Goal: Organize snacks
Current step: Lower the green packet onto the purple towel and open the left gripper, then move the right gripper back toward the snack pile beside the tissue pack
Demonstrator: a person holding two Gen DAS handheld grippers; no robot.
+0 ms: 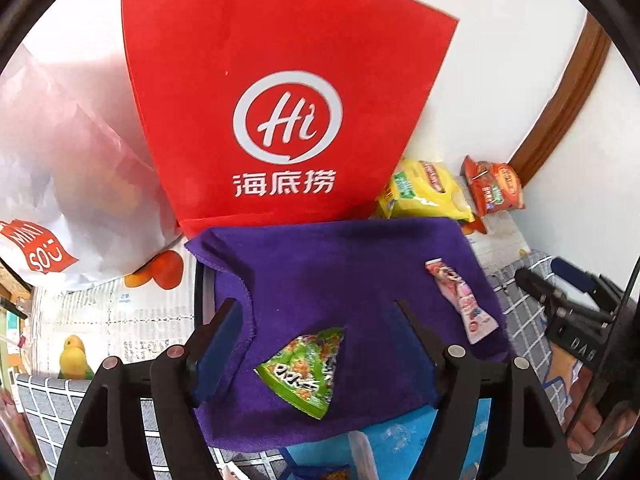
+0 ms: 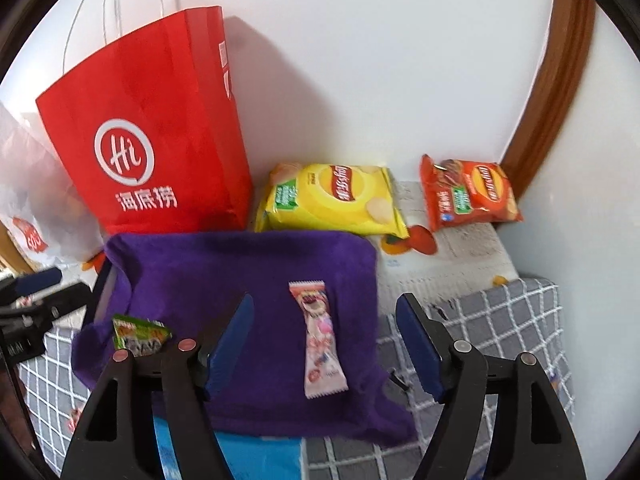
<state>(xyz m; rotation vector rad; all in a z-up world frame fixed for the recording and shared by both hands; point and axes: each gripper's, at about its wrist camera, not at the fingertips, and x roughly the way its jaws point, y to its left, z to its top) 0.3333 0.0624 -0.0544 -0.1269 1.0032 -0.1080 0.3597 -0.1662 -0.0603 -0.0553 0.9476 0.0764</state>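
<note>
A green triangular snack packet and a long pink snack packet lie on a purple cloth. My left gripper is open and empty, with the green packet between its fingers and just below them. My right gripper is open and empty above the pink packet, which lies between its fingers. The green packet shows at the left of the right wrist view. A yellow chip bag and an orange-red chip bag lie by the wall.
A red paper bag stands behind the cloth, with a white plastic bag to its left. The table has a printed cover and a grey checked cloth. A wall and a brown frame close the back right.
</note>
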